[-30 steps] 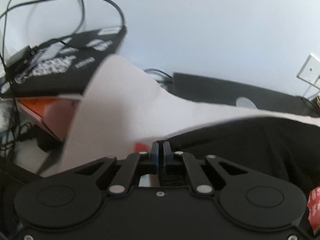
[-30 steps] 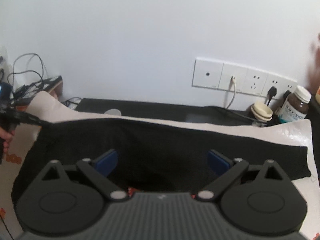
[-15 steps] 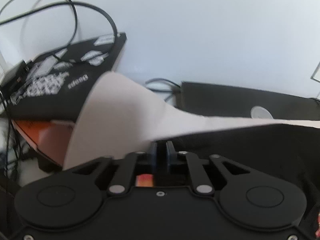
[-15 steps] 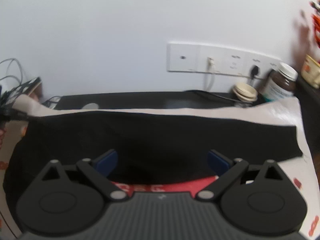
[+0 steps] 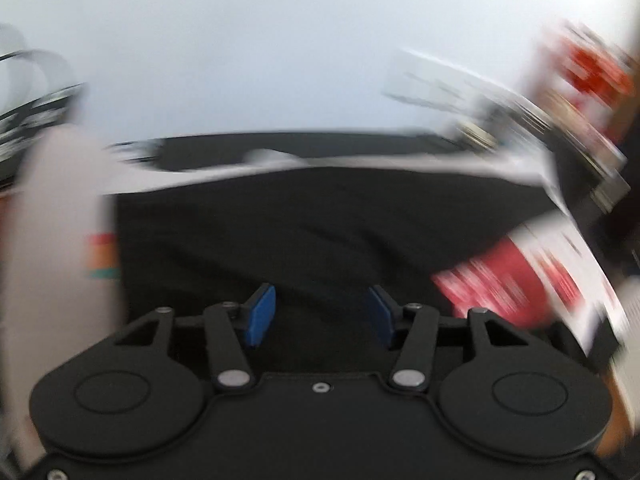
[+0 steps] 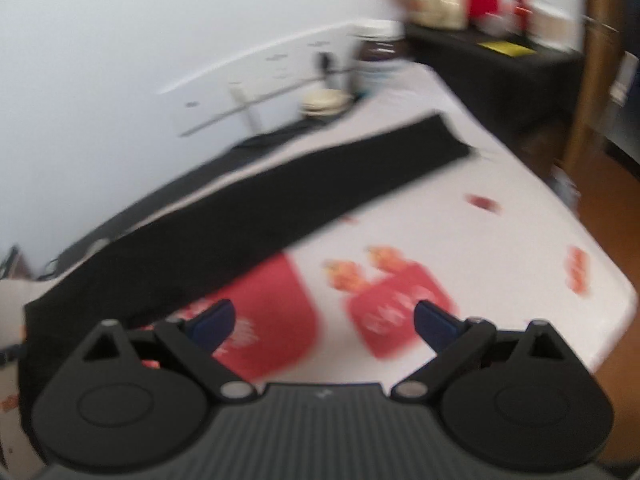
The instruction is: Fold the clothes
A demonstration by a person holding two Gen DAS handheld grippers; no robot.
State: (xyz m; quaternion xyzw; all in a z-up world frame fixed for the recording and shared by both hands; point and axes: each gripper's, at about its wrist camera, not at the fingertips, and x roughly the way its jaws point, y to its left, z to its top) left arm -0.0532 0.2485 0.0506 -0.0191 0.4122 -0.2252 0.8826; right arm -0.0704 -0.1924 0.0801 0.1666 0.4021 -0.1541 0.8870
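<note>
A black garment (image 6: 256,204) lies folded into a long strip on the white tablecloth (image 6: 500,216) with red prints. In the blurred left wrist view the same black garment (image 5: 304,232) fills the middle. My left gripper (image 5: 322,314) hovers over it with its jaws opening; the blue pads (image 5: 260,312) stand apart and press on nothing. My right gripper (image 6: 324,322) is open over a red print (image 6: 276,320), just off the garment's near edge, with nothing between its fingers.
A long wall socket strip (image 6: 256,76) runs behind the table, with a cream lid (image 6: 324,100) and a dark jar (image 6: 374,56) below it. A black shelf (image 6: 492,56) holding tins stands at the right. The cloth's left corner (image 5: 60,208) curls up.
The left gripper let go of the garment's corner, opened and swung right. The right gripper swung right and rolled, from over the garment to the red prints; it stayed open.
</note>
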